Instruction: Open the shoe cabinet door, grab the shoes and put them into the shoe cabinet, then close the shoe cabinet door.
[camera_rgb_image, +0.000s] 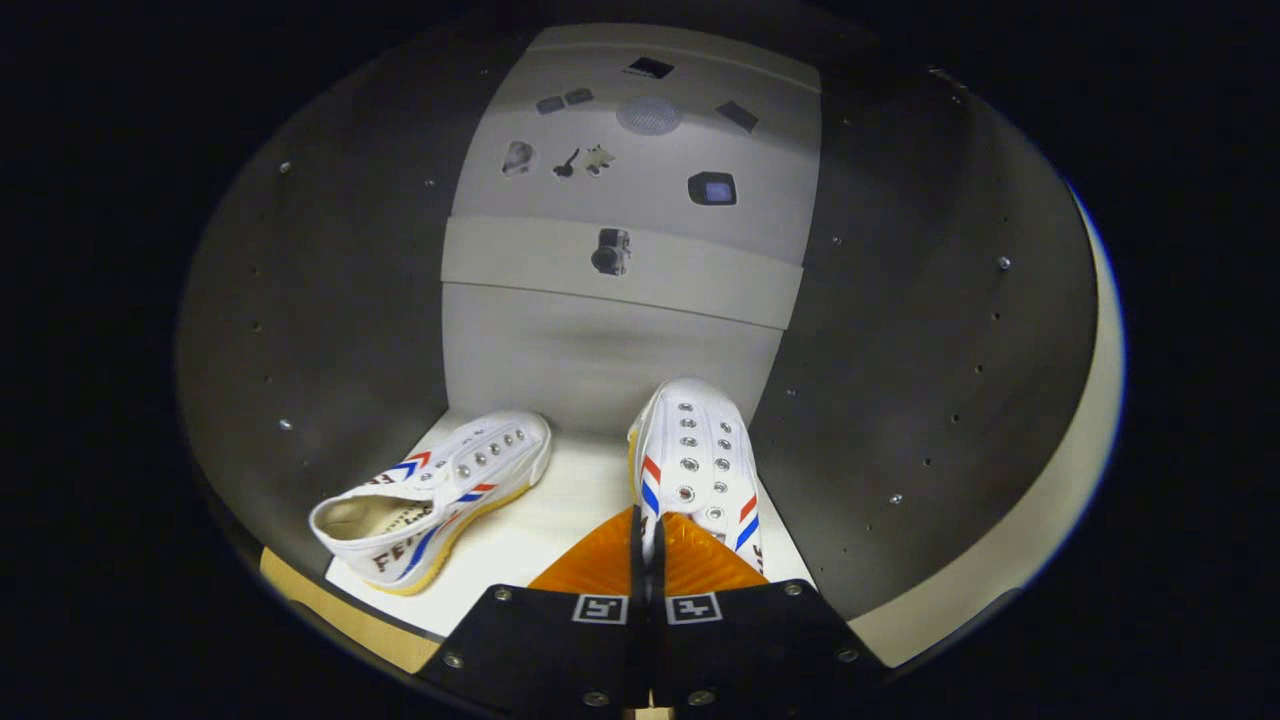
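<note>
I am looking into the open shoe cabinet, between its dark side walls. Two white canvas shoes with red and blue stripes are on its pale floor. The left shoe stands free, toe pointing toward the back wall. The right shoe points straight back. My gripper is shut on the right shoe, its two fingers nearly together and pinching the thin heel edge of that shoe. The heel itself is hidden behind the fingers.
The pale back wall carries several small dark stickers, a round vent and a horizontal band. The right side wall is dotted with shelf-pin holes. A light wooden edge runs along the front of the cabinet floor.
</note>
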